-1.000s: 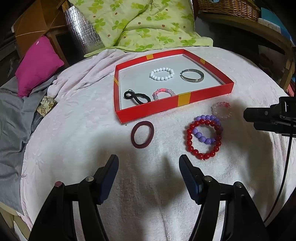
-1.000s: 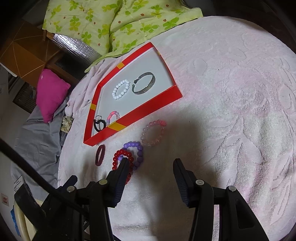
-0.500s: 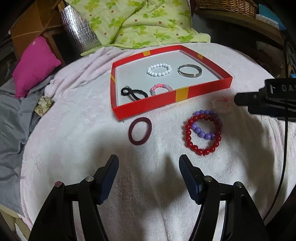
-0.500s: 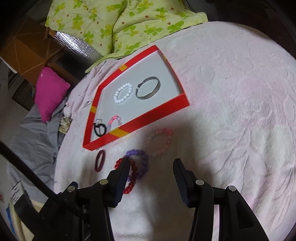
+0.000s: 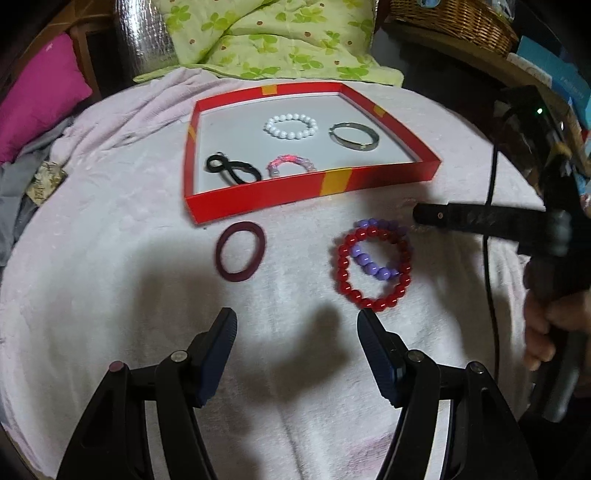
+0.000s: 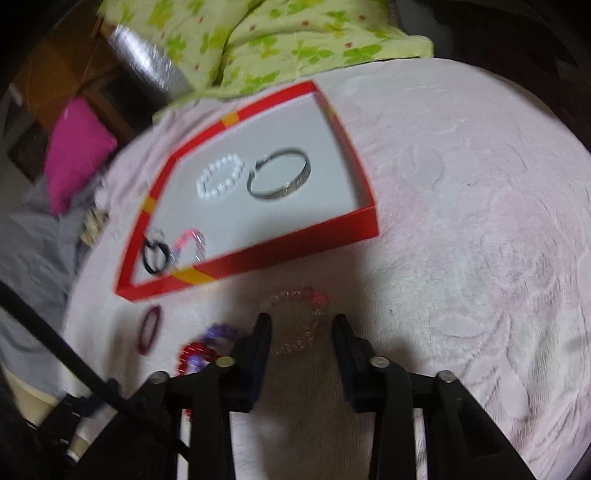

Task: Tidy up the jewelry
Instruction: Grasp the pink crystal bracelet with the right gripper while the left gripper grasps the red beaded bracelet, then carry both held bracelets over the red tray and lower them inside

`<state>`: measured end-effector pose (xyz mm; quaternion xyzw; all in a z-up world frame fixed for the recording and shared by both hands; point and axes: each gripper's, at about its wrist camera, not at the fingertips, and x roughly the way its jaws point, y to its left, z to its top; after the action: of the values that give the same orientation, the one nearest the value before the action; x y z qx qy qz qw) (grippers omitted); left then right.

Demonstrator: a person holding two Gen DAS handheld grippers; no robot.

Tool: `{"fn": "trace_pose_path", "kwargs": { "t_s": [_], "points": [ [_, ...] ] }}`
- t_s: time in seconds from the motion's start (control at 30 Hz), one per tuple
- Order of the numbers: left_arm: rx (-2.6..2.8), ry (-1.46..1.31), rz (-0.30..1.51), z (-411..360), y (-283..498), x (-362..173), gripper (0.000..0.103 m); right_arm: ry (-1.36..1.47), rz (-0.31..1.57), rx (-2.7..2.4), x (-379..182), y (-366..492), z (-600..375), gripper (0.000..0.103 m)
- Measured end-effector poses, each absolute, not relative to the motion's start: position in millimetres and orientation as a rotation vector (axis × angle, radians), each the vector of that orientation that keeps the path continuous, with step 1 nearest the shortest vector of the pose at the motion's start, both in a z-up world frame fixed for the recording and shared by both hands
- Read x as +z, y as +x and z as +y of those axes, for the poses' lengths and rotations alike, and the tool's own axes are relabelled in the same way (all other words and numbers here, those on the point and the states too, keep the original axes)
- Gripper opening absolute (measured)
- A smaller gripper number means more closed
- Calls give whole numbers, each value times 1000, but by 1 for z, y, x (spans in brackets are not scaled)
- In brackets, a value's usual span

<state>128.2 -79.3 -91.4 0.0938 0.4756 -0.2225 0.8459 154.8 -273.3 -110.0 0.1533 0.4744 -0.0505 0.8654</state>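
A red tray (image 5: 380,181) (image 6: 295,243) on the pink blanket holds a white bead bracelet (image 5: 291,126), a silver bangle (image 5: 354,137), a black hair tie (image 5: 231,168) and a pink bracelet (image 5: 291,165). In front of it lie a maroon hair tie (image 5: 240,256), a red bead bracelet (image 5: 373,269) and a purple bead bracelet (image 5: 369,258) under it. My right gripper (image 6: 301,325) is open with its fingers on either side of a pale pink bead bracelet (image 6: 299,321). My left gripper (image 5: 295,328) is open and empty, short of the maroon tie.
A green floral quilt (image 5: 266,37) lies behind the tray. A magenta cushion (image 5: 33,96) and grey cloth (image 5: 14,206) are at the left. A wicker basket (image 5: 454,18) stands on a shelf at the back right.
My right gripper has moved forward and down so that its open fingers now straddle the pale pink bracelet. My left gripper has drifted slightly closer to the tray.
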Motion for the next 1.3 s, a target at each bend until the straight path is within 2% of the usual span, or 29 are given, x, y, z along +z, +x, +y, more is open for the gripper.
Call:
{"fn": "trace_pose_path", "kwargs": {
  "t_s": [0.03,0.07,0.33,0.43,0.6,0.67,0.7,0.97,1.3],
  "points": [
    [-478,191,1005,-80,129,-92,69,284,989,-114,-108,155,-271,10],
    [-488,180,1006,-80,130,-92,68,279,984,-113,-107,153,-272,9],
    [-582,110,1005,-90,149,-94,66,349,938,-128,-92,129,-304,8],
    [-607,140,1014,-100,156,-100,49,387,941,-122,-91,122,-313,8],
    [-636,141,1034,-110,163,-109,32,482,942,-77,-93,117,-324,8],
    [-657,142,1026,-113,162,-108,12,522,933,-59,-92,115,-330,8],
    [-667,141,1028,-113,161,-108,10,538,928,-52,-92,114,-331,8],
    [-675,124,956,-100,148,-92,10,645,878,6,-86,111,-336,8],
    [-641,37,853,-68,155,-58,10,636,773,57,-67,111,-321,8]
  ]
}}
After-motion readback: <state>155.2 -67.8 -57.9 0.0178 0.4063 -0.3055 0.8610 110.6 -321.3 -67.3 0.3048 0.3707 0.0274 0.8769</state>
